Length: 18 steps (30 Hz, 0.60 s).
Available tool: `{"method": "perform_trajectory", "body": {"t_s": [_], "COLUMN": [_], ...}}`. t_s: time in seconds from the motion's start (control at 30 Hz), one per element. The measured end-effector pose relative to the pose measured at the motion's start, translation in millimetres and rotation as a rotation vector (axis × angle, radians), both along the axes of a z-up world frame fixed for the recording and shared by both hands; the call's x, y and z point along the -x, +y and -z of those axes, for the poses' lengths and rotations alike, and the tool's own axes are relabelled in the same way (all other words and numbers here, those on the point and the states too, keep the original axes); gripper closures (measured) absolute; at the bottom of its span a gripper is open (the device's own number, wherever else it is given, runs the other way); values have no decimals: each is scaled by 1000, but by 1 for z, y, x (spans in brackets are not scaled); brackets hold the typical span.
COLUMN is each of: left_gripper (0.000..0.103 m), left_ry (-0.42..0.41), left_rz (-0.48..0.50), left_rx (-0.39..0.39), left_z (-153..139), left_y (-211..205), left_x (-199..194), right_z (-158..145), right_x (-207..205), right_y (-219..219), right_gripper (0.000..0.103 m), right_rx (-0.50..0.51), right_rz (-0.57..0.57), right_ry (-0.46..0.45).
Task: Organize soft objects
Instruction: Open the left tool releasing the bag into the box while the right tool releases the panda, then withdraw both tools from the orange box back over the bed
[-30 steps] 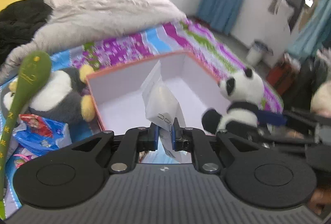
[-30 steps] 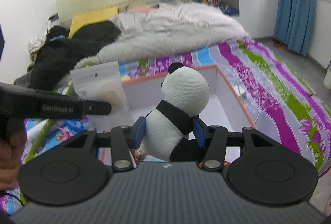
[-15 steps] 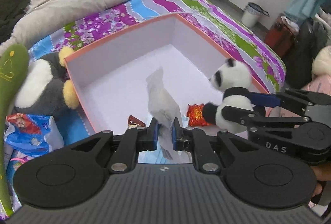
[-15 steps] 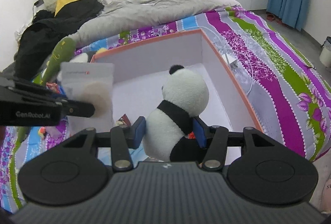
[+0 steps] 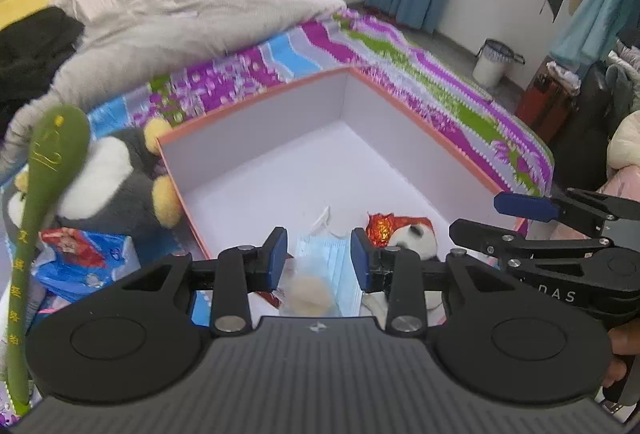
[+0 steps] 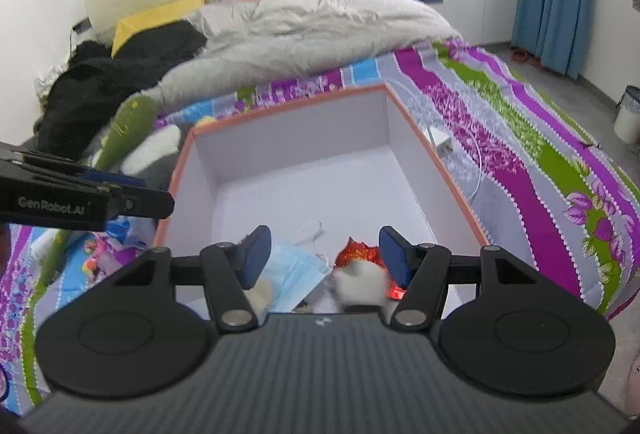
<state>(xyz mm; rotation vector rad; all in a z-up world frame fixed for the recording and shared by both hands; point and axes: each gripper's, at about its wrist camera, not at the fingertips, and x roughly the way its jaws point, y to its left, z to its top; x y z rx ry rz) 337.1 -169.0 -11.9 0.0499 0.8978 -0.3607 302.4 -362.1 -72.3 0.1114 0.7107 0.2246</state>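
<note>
from the left wrist, the left gripper hangs over the near end of the orange-rimmed box, jaws opening and released; the clear pouch lies below them on a blue face mask, partly cut off by the gripper body. the panda toy lies just right, beside red foil. a penguin plush sits outside the box. from the right wrist, the right gripper opens, empty, above the blurred panda toy; the penguin is barely discernible here.
</note>
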Motion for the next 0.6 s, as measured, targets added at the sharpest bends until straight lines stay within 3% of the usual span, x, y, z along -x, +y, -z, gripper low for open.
{"method": "perform_trajectory", "body": {"t_s": [0.3,0.6], "left_gripper": [63,63], "left_ry": [-117,-196], "left_rz": [1,-26], "left_rx": [46,131], "left_z": [-27,-42], "left_y": [11,27], "left_x": [55,106], "right_z": [-22,-24], "right_x": [51,90], "right_y": [12,23], "right_gripper": [41,41], "right_rx": [-15,-46], "right_rz": [-12,-21], "right_ry": [-144,-207]}}
